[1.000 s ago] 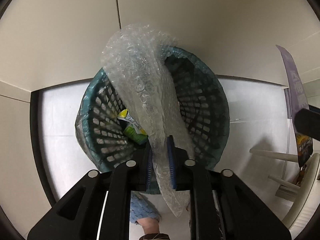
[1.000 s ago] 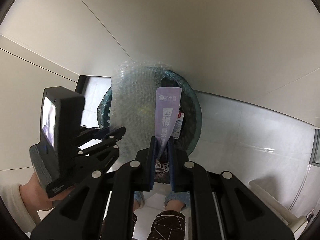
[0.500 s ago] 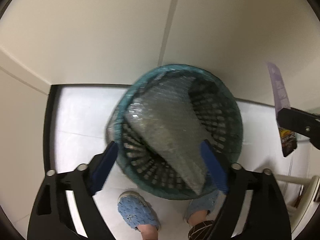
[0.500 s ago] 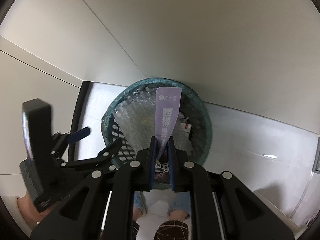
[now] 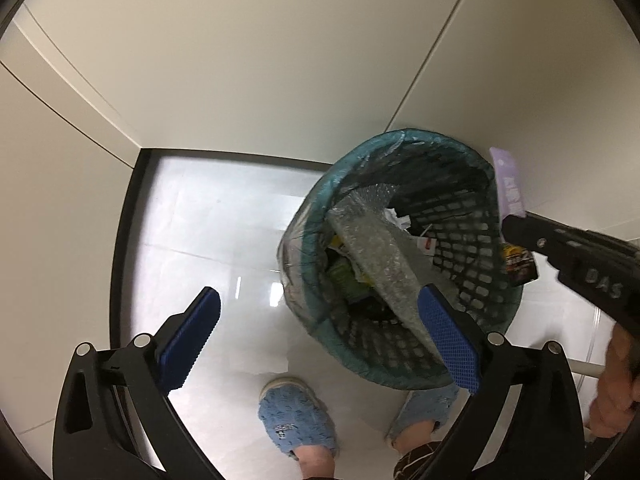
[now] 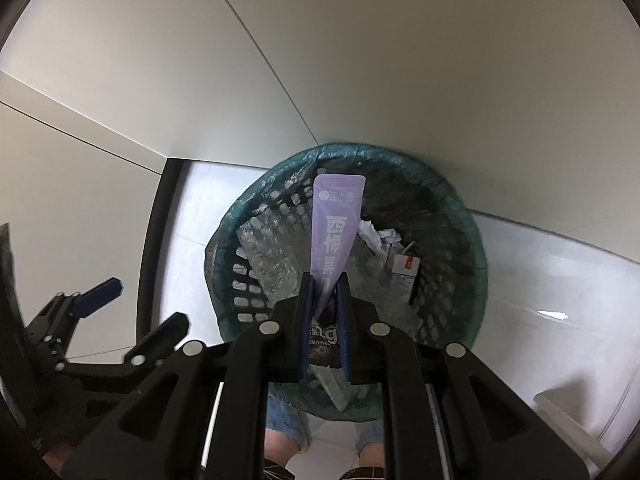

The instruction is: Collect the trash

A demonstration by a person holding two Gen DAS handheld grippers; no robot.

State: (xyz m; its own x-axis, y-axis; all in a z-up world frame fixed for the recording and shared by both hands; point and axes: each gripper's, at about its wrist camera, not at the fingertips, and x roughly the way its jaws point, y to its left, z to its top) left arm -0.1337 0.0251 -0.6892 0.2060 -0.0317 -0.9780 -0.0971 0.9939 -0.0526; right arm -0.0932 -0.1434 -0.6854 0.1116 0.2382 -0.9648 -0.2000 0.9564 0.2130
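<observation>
A teal mesh bin (image 5: 460, 152) with a clear liner stands on the white floor by the wall. A sheet of bubble wrap (image 5: 380, 248) lies slanted inside it, over a green packet (image 5: 344, 276). My left gripper (image 5: 319, 294) hovers at the bin's left side, its jaws opening wide and holding nothing. Directly above the bin (image 6: 460, 208), my right gripper (image 6: 325, 280) is shut on a long purple snack packet (image 6: 336, 216); its jaws are just starting to open, the packet still pinched between them. That packet (image 5: 510, 192) also shows in the left wrist view.
Crumpled paper (image 6: 376, 236) and a small white carton (image 6: 404, 272) lie in the bin. The person's blue slippers (image 5: 296, 420) stand just in front of it. Beige wall panels meet in a corner behind. A white rack (image 6: 568, 412) sits at the right.
The left gripper let go of the bubble wrap, which dropped into the bin, then opened wide and shifted left. The right gripper came down closer over the bin with the purple packet.
</observation>
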